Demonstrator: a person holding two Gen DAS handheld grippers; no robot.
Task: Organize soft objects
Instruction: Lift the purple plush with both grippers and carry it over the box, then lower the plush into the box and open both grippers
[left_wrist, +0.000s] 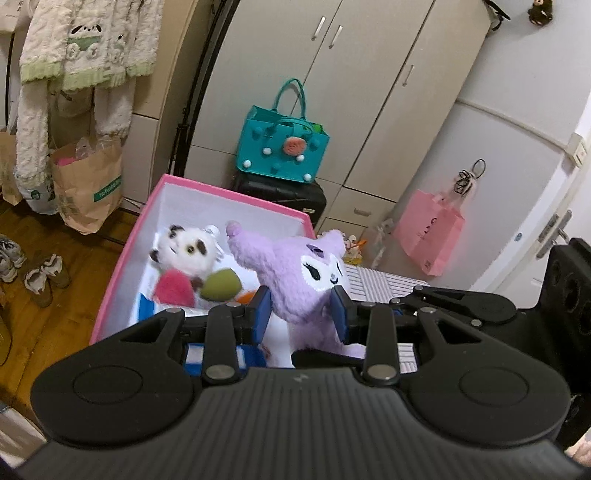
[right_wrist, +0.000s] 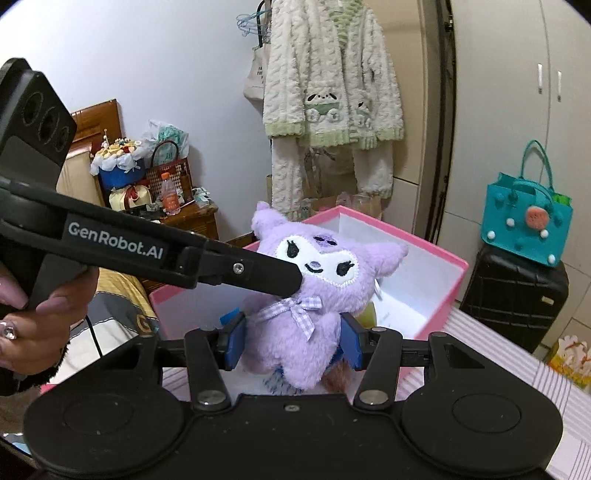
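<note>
Purple plush gripped, feet hidden, pink box cut off

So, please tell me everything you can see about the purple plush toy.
The purple plush toy looks soft and fluffy, with pointed ears, a white embroidered face with dark eyes, and a lilac gingham bow at the neck. It is upright, held over the open pink box. The right gripper clamps its body between blue pads, and the left gripper clamps its head from the side. Other plush toys lie in the box below it.
</note>
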